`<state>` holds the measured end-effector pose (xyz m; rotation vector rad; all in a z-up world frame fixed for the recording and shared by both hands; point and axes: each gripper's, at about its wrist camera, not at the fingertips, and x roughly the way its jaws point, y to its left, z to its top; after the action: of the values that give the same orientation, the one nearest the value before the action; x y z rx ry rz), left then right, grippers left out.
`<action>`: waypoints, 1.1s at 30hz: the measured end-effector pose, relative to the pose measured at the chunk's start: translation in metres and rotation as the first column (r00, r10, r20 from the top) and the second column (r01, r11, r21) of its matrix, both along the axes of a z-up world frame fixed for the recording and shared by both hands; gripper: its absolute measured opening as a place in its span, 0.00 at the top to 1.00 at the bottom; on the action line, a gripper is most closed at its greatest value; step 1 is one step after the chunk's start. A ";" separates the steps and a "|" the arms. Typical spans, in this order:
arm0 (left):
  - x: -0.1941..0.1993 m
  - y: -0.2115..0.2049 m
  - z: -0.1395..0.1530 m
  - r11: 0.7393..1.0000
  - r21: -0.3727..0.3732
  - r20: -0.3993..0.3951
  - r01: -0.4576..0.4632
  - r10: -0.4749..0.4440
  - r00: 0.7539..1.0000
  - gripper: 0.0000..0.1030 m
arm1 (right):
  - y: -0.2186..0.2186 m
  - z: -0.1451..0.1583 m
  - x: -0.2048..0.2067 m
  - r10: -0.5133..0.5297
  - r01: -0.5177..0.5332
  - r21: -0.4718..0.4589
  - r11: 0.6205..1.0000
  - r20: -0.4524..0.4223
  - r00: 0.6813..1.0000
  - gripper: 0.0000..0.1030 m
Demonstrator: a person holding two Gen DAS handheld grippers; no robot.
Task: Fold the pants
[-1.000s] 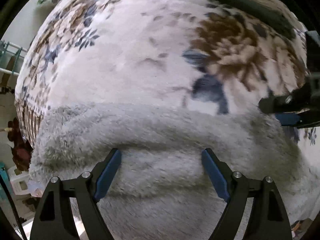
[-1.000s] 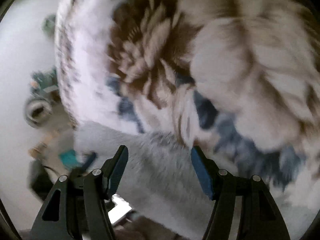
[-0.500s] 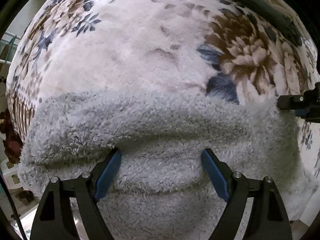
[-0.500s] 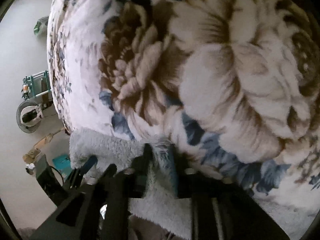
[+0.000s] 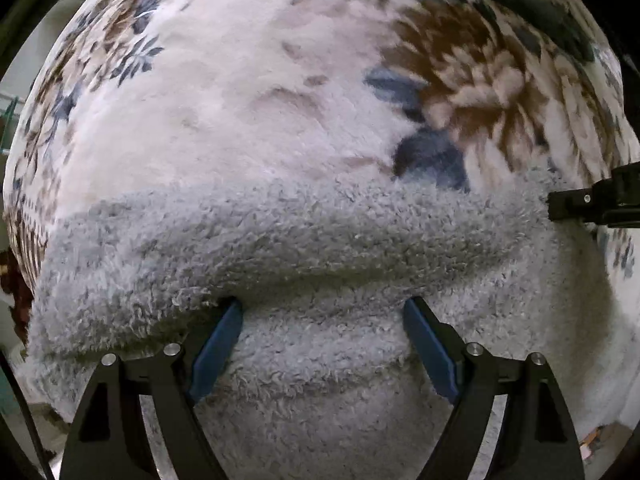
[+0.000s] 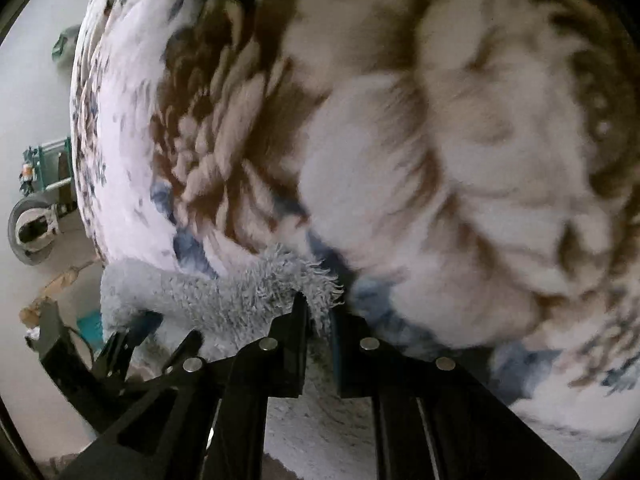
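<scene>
Pants on floral plush blanket

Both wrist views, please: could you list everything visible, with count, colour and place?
pants: one, grey fleece, bunched on the blanket's near edge.
blanket: one, pale with brown and blue flowers, under the pants.
wheel: one, grey, on the floor left of the blanket.
floor: pale, at left.
left tool: black with blue pads, open, over the pants.
right tool: black, jaws closing on a pants edge pinched between them.
</scene>
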<state>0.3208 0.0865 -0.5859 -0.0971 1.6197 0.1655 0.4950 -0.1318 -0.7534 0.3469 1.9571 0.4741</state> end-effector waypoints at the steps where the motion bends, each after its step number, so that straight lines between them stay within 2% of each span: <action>1: 0.000 0.000 0.002 1.000 -0.003 0.007 0.004 -0.004 1.000 0.20 | 0.001 0.003 -0.004 0.011 -0.011 -0.002 1.000 0.008 1.000 0.85; 2: 0.000 0.000 0.006 1.000 -0.008 0.016 0.002 -0.001 1.000 0.20 | 0.001 0.007 -0.006 0.018 -0.018 -0.004 1.000 0.018 1.000 0.80; 4: 0.000 -0.004 0.020 1.000 -0.017 0.043 0.014 -0.013 0.999 0.15 | -0.011 0.026 -0.011 -0.027 0.027 0.013 1.000 0.065 0.997 0.54; 5: 0.000 -0.008 0.027 1.000 -0.017 0.053 0.023 -0.022 0.998 0.08 | -0.025 0.041 -0.014 -0.085 0.082 0.032 0.996 0.114 0.990 0.29; 6: -0.001 -0.014 0.036 0.999 -0.014 0.067 0.034 -0.032 0.997 0.07 | -0.037 0.053 -0.018 -0.134 0.128 0.045 0.991 0.150 0.980 0.17; 9: -0.002 -0.041 0.061 0.997 -0.024 0.120 0.076 -0.073 0.990 0.07 | -0.100 0.093 -0.044 -0.349 0.335 0.096 0.937 0.247 0.904 0.17; 10: -0.002 -0.053 0.068 0.996 -0.032 0.132 0.089 -0.084 0.988 0.07 | -0.126 0.104 -0.060 -0.431 0.413 0.122 0.903 0.268 0.862 0.17; 12: -0.004 -0.082 0.078 0.991 -0.052 0.151 0.120 -0.111 0.982 0.07 | -0.182 0.122 -0.102 -0.573 0.556 0.153 0.817 0.321 0.754 0.15; 15: -0.012 -0.132 0.082 0.978 -0.083 0.148 0.190 -0.176 0.973 0.07 | -0.251 0.139 -0.173 -0.677 0.698 0.108 0.708 0.382 0.629 0.15; 17: -0.024 -0.171 0.080 0.964 -0.112 0.135 0.241 -0.226 0.965 0.07 | -0.309 0.143 -0.232 -0.749 0.795 0.066 0.603 0.390 0.536 0.15; 18: -0.032 -0.189 0.078 0.956 -0.126 0.135 0.267 -0.250 0.959 0.07 | -0.341 0.143 -0.267 -0.784 0.844 0.037 0.535 0.394 0.480 0.15; 20: -0.052 -0.235 0.073 0.934 -0.138 0.126 0.330 -0.314 0.941 0.07 | -0.396 0.140 -0.326 -0.826 0.909 -0.017 0.417 0.411 0.386 0.15; 21: -0.062 -0.258 0.069 0.922 -0.147 0.124 0.358 -0.342 0.931 0.07 | -0.416 0.136 -0.351 -0.840 0.927 -0.038 0.372 0.412 0.354 0.15; 22: -0.069 -0.274 0.067 0.913 -0.149 0.121 0.378 -0.363 0.924 0.07 | -0.444 0.131 -0.386 -0.861 0.951 -0.061 0.303 0.410 0.300 0.15; 23: -0.077 -0.293 0.061 0.902 -0.145 0.120 0.406 -0.391 0.912 0.07 | -0.460 0.126 -0.406 -0.871 0.962 -0.078 0.262 0.411 0.270 0.15; 25: -0.094 -0.327 0.052 0.883 -0.131 0.118 0.451 -0.438 0.891 0.07 | -0.492 0.111 -0.441 -0.890 0.976 -0.079 0.203 0.401 0.217 0.15; 26: -0.101 -0.343 0.045 0.874 -0.125 0.110 0.470 -0.459 0.882 0.07 | -0.505 0.100 -0.454 -0.900 0.980 -0.065 0.188 0.389 0.199 0.15; 29: -0.111 -0.374 0.022 0.856 -0.093 0.070 0.508 -0.503 0.861 0.07 | -0.523 0.065 -0.466 -0.920 0.980 0.020 0.196 0.349 0.177 0.15; 30: -0.114 -0.379 0.016 0.854 -0.075 0.057 0.514 -0.511 0.857 0.07 | -0.529 0.049 -0.466 -0.934 0.980 0.062 0.189 0.320 0.160 0.15; 31: -0.114 -0.381 0.010 0.856 -0.060 0.041 0.514 -0.512 0.858 0.07 | -0.532 0.036 -0.466 -0.951 0.979 0.119 0.167 0.283 0.128 0.15; 33: -0.111 -0.380 0.002 0.868 -0.061 0.025 0.492 -0.492 0.870 0.07 | -0.534 0.015 -0.464 -0.971 0.969 0.211 0.125 0.227 0.076 0.19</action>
<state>0.2094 -0.2938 -0.5840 0.2677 1.5907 -0.2846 0.0312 -0.6654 -0.7387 1.4061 0.9601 -0.3991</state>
